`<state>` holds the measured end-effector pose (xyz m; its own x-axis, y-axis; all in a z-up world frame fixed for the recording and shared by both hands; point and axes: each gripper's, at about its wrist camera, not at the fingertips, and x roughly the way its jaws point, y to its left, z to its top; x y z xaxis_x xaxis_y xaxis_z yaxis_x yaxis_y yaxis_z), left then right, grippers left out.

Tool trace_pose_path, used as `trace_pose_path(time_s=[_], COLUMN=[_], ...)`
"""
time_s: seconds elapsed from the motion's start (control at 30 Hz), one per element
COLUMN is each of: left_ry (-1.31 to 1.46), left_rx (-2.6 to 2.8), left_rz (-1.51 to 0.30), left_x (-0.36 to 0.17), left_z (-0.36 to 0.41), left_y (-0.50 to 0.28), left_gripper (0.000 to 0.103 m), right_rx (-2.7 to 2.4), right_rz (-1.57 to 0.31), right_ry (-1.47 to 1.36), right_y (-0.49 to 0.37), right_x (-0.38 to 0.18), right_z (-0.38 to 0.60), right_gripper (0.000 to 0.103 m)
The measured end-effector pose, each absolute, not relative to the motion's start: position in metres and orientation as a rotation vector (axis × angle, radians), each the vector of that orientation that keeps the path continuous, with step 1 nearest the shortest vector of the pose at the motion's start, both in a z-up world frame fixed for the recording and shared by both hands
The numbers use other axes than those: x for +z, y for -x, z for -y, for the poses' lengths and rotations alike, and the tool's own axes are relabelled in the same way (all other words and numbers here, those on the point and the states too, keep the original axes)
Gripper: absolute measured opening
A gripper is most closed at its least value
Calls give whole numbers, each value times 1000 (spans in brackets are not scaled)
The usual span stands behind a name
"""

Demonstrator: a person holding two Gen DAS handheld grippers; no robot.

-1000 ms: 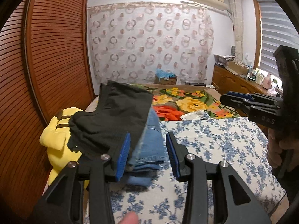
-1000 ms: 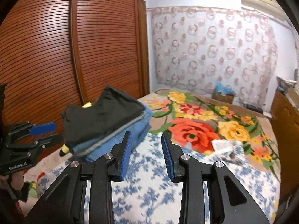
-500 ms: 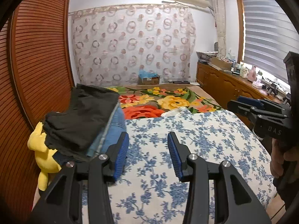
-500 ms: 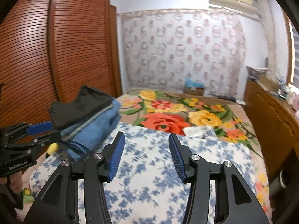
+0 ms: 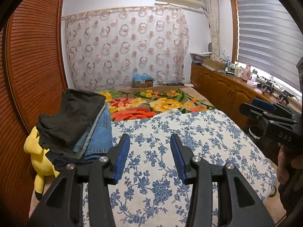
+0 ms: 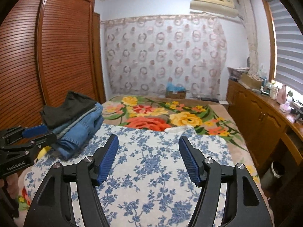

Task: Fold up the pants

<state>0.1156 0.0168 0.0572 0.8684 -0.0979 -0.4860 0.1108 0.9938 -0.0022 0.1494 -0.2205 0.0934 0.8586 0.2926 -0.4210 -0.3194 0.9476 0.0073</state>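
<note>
Folded pants stack (image 5: 75,124) half hiding yellow plush toy (image 5: 40,162), bottom layers indistinct

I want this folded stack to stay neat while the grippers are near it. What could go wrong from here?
1. The pile of folded pants sits at the bed's edge beside the yellow plush toy; a nudge might tip it off.
2. The left gripper is close to the jeans; swinging it could snag a layer.
3. The right gripper is opening, with nothing between its jaws.
</note>
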Motion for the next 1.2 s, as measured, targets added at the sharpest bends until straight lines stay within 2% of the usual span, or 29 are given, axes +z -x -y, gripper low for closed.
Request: trace_pose_path(time_s=[0.5, 1.2], left_ry=[-34, -30], left_rx=[-102, -101], left_rz=[-424, -423], left_x=[83, 83], left_z=[-3, -3], left_y=[-80, -80], left_gripper=[45, 46], right_rx=[268, 260], right_rz=[-332, -337], right_ry=[28, 13], right_y=[-106, -103], right_x=[114, 106], right_z=[243, 250], right_gripper=[68, 68])
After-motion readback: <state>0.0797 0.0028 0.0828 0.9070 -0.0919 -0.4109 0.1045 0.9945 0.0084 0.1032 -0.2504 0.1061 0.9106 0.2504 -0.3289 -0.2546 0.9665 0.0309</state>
